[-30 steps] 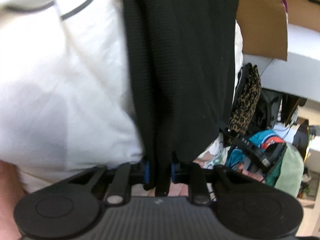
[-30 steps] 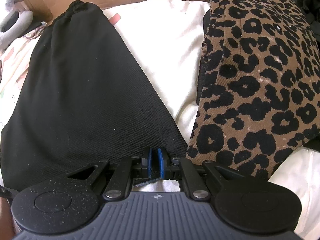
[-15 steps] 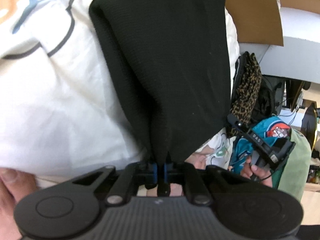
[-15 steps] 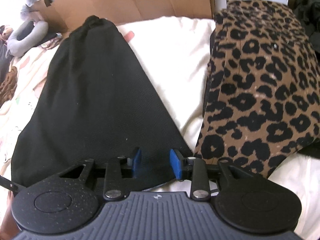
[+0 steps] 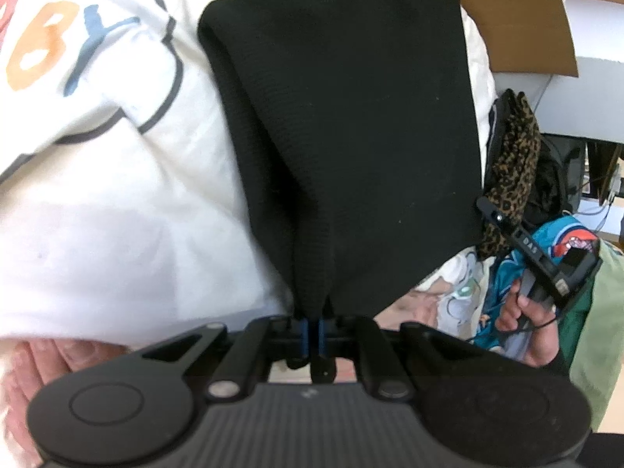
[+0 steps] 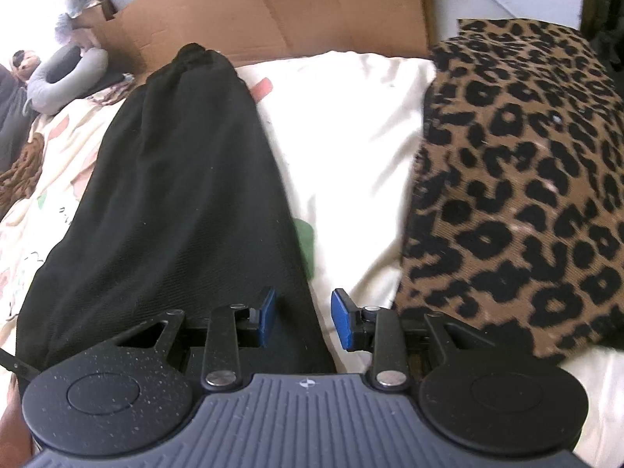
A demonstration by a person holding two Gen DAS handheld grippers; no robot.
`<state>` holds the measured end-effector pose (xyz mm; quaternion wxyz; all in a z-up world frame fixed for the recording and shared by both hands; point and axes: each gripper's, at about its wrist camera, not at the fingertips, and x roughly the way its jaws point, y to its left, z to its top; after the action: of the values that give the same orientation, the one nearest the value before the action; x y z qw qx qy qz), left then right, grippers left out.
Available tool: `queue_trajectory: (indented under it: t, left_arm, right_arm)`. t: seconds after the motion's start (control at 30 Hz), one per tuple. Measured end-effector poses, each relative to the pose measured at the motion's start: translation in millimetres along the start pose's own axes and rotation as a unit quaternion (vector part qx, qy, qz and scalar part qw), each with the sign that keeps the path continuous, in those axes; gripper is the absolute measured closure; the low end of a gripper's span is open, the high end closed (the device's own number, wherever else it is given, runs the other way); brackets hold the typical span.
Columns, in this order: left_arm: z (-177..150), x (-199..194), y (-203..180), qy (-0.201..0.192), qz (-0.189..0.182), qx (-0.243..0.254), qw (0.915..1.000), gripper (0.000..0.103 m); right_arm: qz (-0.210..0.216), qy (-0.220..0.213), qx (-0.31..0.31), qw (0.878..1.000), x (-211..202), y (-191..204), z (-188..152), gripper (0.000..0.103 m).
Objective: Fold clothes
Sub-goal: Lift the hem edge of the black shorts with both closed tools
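Observation:
A black knit garment [image 5: 351, 128] hangs from my left gripper [image 5: 313, 331], which is shut on its bunched edge. The same black garment [image 6: 175, 202] lies stretched over the bed in the right wrist view. My right gripper [image 6: 302, 321] is open, its blue pads [image 6: 266, 316] spread over the garment's near corner, gripping nothing. The right gripper's body and the hand holding it show in the left wrist view [image 5: 546, 261].
A leopard-print garment [image 6: 518, 195] lies to the right on a cream sheet [image 6: 351, 128]. A white printed shirt [image 5: 97, 156] fills the left of the left wrist view. Cardboard [image 6: 280, 11] stands behind. A grey neck pillow [image 6: 66, 78] lies far left.
My right gripper has opened and let go of the black garment's corner, then drawn back a little. My left gripper has closed tight on the garment's other end.

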<state>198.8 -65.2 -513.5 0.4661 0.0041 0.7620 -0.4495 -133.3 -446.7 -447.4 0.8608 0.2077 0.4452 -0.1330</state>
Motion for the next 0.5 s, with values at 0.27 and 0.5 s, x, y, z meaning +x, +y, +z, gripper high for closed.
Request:
queue_trajectory:
  t: [0.27, 0.5]
  left_arm:
    - [3, -7, 6, -0.010, 0.018, -0.003, 0.9998, 0.098]
    - [4, -6, 6, -0.010, 0.019, -0.001, 0.9998, 0.098]
  right_arm:
    - [0.029, 0.020, 0.016, 0.999, 20, 0, 4, 0.076]
    - [0.056, 0.052, 0.061, 0.995, 38, -12, 3, 0.074]
